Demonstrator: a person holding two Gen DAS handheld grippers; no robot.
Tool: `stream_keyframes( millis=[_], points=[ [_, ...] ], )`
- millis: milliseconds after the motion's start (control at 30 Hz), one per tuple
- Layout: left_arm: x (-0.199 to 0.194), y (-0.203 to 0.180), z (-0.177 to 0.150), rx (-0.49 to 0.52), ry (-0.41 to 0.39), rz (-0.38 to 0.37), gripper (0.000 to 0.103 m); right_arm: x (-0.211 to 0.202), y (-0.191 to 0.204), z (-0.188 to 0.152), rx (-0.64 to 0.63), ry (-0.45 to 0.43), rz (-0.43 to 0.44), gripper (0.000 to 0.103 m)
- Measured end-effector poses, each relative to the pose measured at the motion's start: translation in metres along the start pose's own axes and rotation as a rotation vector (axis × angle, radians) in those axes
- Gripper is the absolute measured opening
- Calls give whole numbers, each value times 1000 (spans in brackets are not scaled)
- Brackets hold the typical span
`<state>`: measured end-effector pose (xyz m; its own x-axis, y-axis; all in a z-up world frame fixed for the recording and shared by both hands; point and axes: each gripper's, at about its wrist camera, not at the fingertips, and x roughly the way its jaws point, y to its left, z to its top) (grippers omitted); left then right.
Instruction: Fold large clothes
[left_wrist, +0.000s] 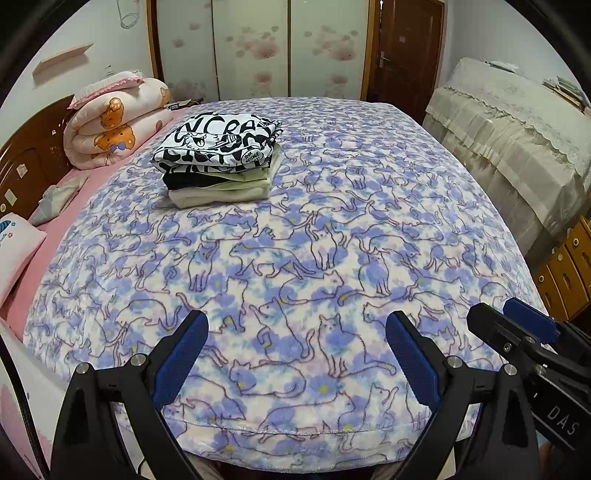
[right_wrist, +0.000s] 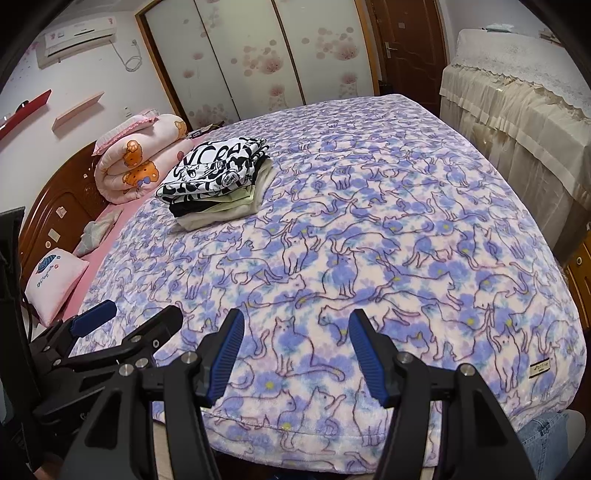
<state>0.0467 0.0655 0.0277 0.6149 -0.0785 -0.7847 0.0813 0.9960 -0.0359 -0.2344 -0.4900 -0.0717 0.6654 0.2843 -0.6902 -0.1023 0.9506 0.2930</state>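
While we looked through the left wrist camera, our left gripper (left_wrist: 297, 326) hung over the near edge of the blanket (left_wrist: 369, 229), its jaws spread wide with nothing between them. The stack (left_wrist: 218, 160) of folded clothes lay far off on the left part of the bed, a black-and-white printed piece on top, green and cream layers under it. Beyond the stack, a rolled quilt (left_wrist: 114, 122) sat against the headboard (left_wrist: 29, 162). At the near right edge we saw the right gripper (left_wrist: 517, 328) from the side, just beside ours, and could not judge its opening there.

Through the right wrist camera, our right gripper (right_wrist: 297, 326) also hovered above the near blanket (right_wrist: 406, 229), jaws held wide and empty. The stack (right_wrist: 221, 181) sat far and left, well apart from both tools. The left gripper (right_wrist: 129, 321) showed at the near left, open. A pink pillow (right_wrist: 55, 284) lay on the left by the headboard (right_wrist: 55, 218).
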Motion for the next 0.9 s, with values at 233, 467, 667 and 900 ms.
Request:
stream_keyframes(
  millis=[233,467,667,900],
  points=[
    [-1,1,0,1,1,0,96,0,2,-1,1,-1,-3,59],
    [0,1,1,1,5,-2,96,0,1,-2,2,0,-3,59],
    [0,2,0,-1,5,0,96,0,2,-3,3,-1,0,59],
    [0,6,-9,-17,25,7,96,0,3,-4,2,-1,-4,59]
  ],
)
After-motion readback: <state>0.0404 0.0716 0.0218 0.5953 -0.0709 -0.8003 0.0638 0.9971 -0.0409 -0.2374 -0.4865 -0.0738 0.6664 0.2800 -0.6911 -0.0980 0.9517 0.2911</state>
